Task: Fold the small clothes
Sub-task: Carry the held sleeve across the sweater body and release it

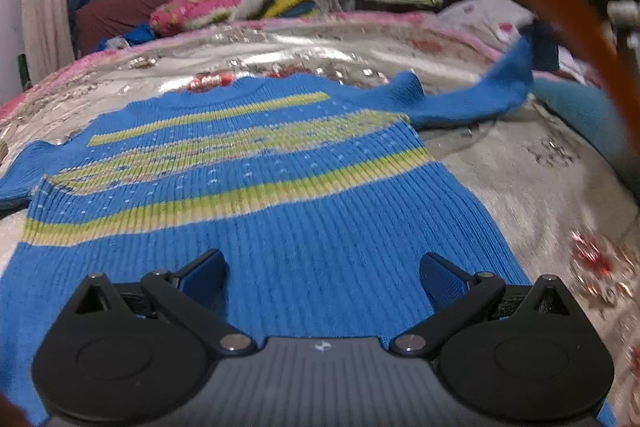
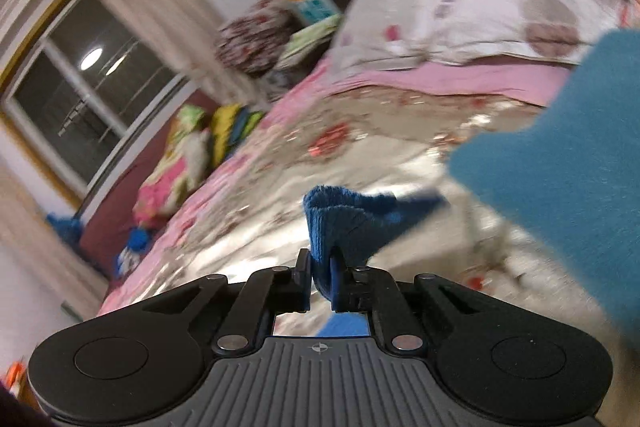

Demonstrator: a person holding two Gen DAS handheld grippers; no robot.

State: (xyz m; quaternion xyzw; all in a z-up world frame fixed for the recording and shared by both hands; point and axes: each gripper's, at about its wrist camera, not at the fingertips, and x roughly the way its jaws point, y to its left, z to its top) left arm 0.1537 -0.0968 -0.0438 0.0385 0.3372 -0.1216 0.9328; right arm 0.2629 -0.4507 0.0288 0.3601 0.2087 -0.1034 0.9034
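Two tongs: left spread over striped blue sweater; right pinching, seemingly, its cuff.

The sweater ran under the left gripper, so its hem near the bed's front edge was hidden, and its left sleeve was cut off by the picture's edge. The right gripper covered the part of the sleeve cuff pinched between its jaws. A teal cloth by the pillow was blurred and cut off at the right edge. The bedspread pattern smeared with motion.
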